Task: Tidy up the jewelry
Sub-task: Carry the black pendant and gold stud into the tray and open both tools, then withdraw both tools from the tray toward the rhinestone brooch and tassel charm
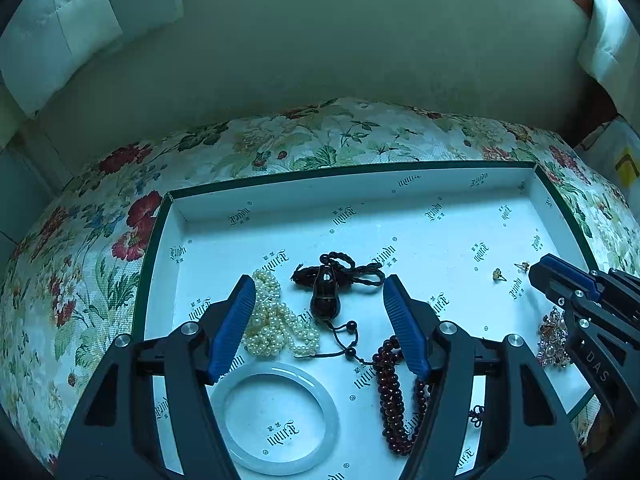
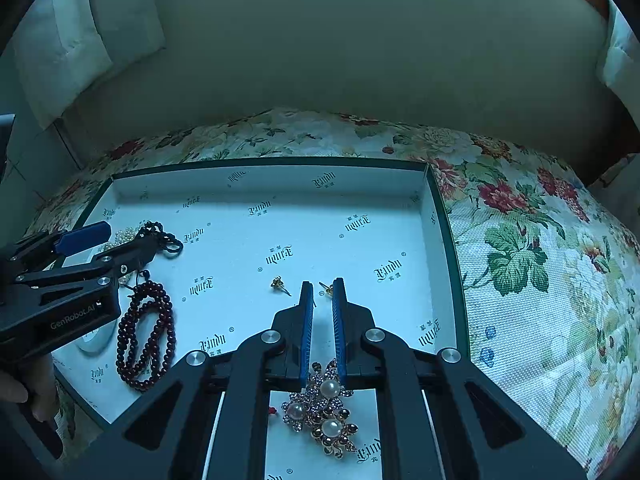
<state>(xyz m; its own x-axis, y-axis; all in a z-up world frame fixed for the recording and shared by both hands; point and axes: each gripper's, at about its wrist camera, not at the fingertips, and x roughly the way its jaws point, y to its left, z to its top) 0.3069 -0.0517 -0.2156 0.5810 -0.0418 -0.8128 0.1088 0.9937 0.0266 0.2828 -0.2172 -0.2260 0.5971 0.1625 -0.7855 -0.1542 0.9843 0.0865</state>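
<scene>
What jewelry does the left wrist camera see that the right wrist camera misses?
Only the left wrist view shows the dark gourd pendant and the whole pale bangle. Only the right wrist view shows the pearl brooch in full, lying under the right gripper, whose jaws are nearly shut with nothing between them. Both show the white tray, the red bead strand, two small gold earrings and the open left gripper.

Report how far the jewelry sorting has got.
Done: the pearls, gourd pendant, bangle, red beads, two ear studs and brooch all lie spread out in the tray. In hand: nothing; left gripper open, right gripper shut, empty. Left: unclear.
</scene>
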